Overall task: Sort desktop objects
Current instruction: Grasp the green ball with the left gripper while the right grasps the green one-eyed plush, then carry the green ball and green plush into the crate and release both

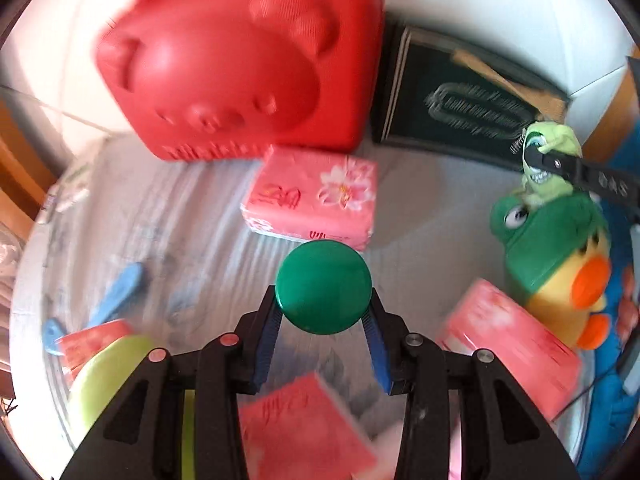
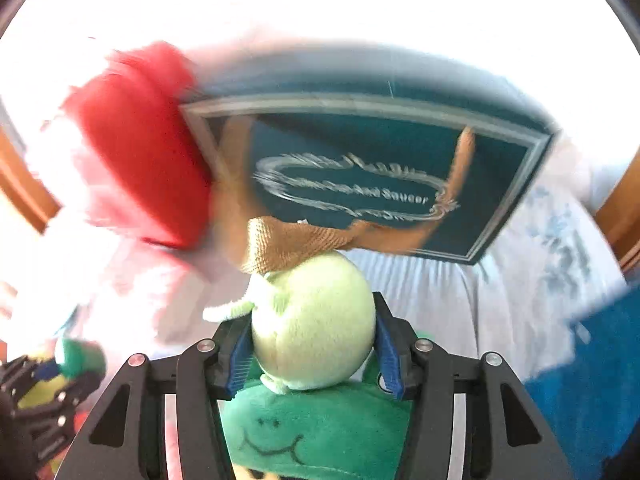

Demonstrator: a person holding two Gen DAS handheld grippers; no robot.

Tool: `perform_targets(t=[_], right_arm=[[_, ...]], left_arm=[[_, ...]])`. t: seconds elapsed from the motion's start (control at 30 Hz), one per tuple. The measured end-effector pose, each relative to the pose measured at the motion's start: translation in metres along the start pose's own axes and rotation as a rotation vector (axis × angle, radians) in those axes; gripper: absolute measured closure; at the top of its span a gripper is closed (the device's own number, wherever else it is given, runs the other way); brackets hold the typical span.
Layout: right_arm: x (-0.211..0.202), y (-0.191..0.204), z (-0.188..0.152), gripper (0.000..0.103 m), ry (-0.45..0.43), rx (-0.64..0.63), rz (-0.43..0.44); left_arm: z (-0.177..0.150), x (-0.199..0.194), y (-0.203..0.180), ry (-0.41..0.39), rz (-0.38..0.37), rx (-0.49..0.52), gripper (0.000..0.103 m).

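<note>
Pale wrinkled cloth (image 1: 192, 216) covers worktop, strewn with pink tissue packs (image 1: 314, 196); red case (image 1: 240, 60) and dark gift box (image 2: 360, 184) at back. Left claw (image 1: 324, 310) clamps round green lid (image 1: 324, 286). Right claw (image 2: 312, 354) pinches pale-green plush (image 2: 314, 320) just above frog-capped duck plush (image 1: 556, 276). Step judged: both picks made, carry pending. Next move calls for finding each item's group and clearing clutter below.

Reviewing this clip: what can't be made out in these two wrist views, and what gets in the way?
- Red case, left wrist view: embossed lettering smeared by motion blur.
- Dark gift box, right wrist view: blur leaves only the word "Saucer" legible.
- Pale green plush between the right gripper fingers: only its back shows.
- Green round object in the left gripper: only its top visible.
</note>
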State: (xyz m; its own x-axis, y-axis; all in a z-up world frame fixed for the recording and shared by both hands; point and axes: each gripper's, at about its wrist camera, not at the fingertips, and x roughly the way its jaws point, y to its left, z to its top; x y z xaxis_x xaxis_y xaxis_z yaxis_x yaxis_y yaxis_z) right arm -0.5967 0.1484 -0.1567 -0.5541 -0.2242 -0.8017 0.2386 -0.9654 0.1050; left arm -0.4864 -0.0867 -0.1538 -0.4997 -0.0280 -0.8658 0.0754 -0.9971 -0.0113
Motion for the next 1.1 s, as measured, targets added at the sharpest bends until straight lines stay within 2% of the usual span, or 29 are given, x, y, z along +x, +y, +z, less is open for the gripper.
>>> perform_targets(t=[0.07,0.2,0.3,0.37,0.5,0.77,0.97,1.1], right_arm=[[-0.044,0.016,-0.012,0.051,-0.07,-0.001,0.043],[-0.127,0.046,-0.04,0.051,-0.178,0.0,0.106],[-0.186,0.066,-0.06,0.051,-0.24,-0.008,0.112],[-0.219,0.074,-0.071,0.051,-0.274,-0.006,0.101],[-0.285,0.082,-0.115,0.051,-0.333,0.014,0.081],[-0.378,0.07,-0.181,0.051,-0.422,0.046,-0.019],[-0.424,0.034,-0.213,0.051,-0.464,0.095,-0.085],[-0.464,0.005,-0.231,0.051,-0.511,0.109,-0.128]], left_arm=[[0.003,-0.028,-0.001,-0.055,-0.005,0.002,0.063],[-0.021,-0.097,-0.007,-0.164,-0.022,0.013,0.063],[-0.043,-0.149,-0.01,-0.25,-0.036,0.031,0.063],[-0.055,-0.171,-0.015,-0.286,-0.049,0.039,0.063],[-0.083,-0.217,-0.027,-0.368,-0.063,0.063,0.063],[-0.129,-0.271,-0.069,-0.45,-0.15,0.147,0.063],[-0.155,-0.317,-0.127,-0.501,-0.183,0.228,0.063],[-0.165,-0.347,-0.18,-0.528,-0.256,0.274,0.063]])
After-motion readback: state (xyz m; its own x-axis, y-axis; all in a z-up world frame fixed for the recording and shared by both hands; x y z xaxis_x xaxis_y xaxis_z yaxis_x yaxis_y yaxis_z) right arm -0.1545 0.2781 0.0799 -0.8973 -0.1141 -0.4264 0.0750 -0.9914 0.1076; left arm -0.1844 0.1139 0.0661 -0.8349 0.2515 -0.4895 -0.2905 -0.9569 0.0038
